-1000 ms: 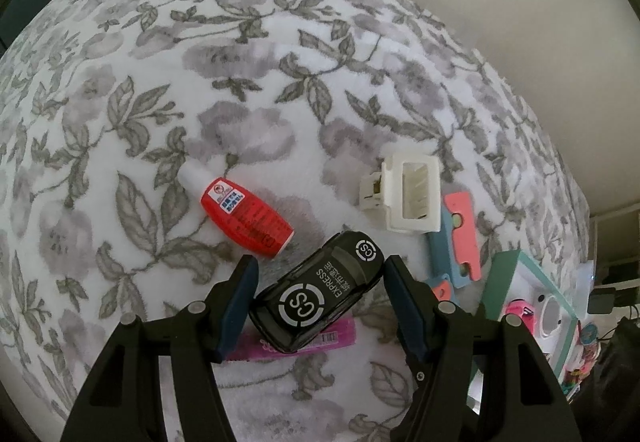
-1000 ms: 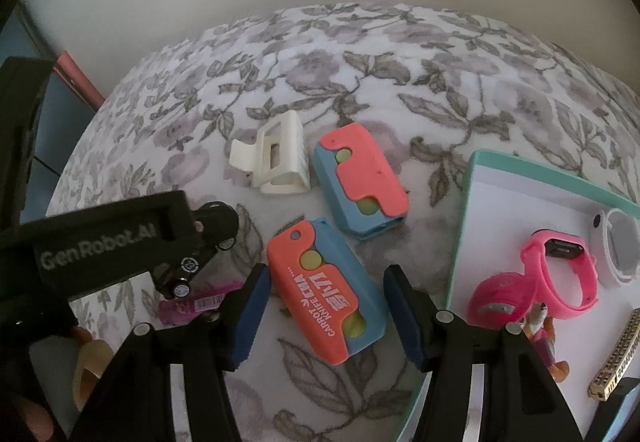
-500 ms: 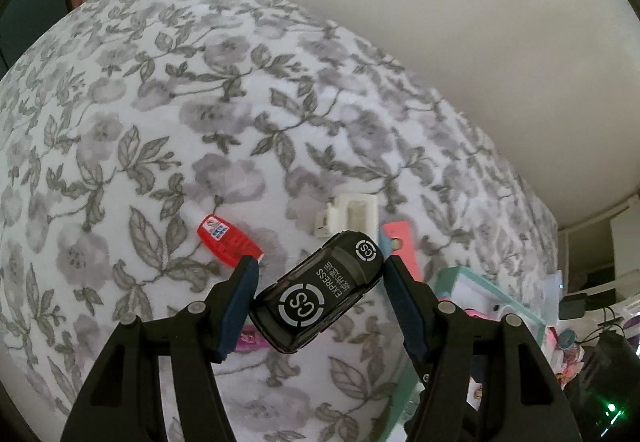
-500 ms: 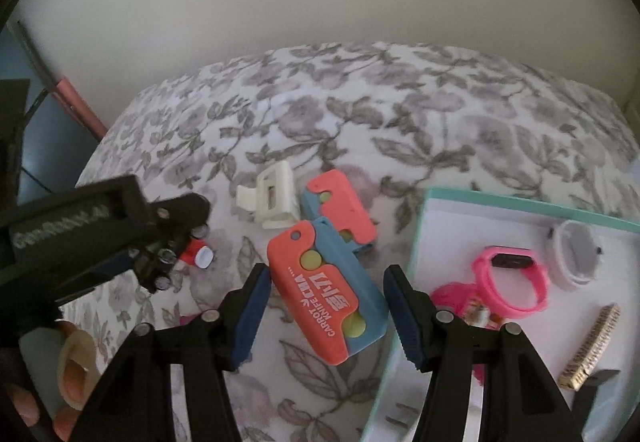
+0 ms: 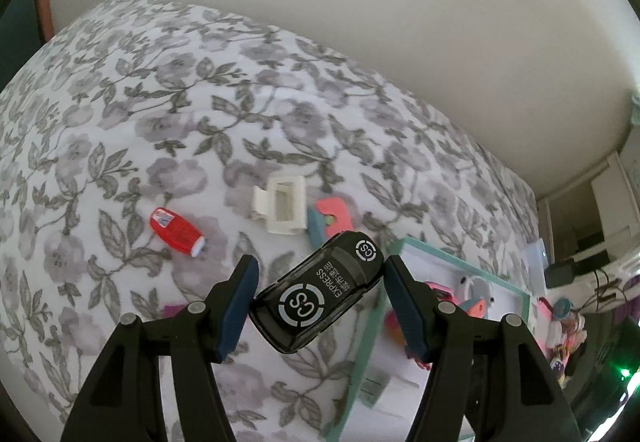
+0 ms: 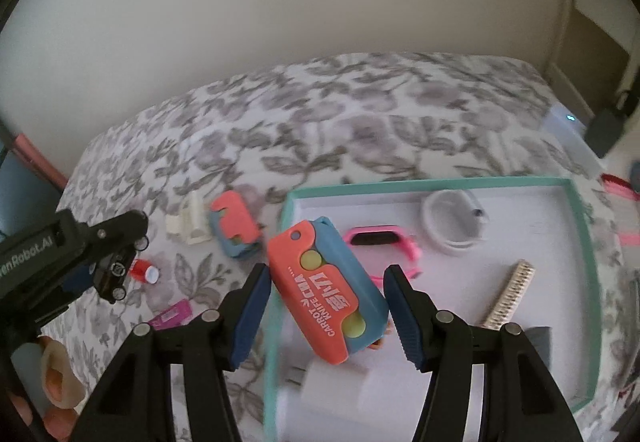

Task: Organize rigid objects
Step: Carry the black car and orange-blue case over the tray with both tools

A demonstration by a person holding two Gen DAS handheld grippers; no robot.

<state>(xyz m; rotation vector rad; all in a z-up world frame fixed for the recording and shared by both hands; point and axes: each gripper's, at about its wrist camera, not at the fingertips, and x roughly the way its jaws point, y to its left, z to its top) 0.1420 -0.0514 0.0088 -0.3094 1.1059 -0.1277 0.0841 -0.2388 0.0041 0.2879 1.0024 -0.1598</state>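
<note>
Fuzzy floral blanket underneath. Teal-rimmed rectangular tray on it. Right gripper clamped half-wide on boxy orange-and-blue carrot knife toy over tray. Left gripper pinching glossy black toy car aloft beside tray.

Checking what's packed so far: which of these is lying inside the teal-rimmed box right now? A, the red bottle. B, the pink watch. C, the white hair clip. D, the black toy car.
B: the pink watch lies on the box floor, beside a white band.
</note>
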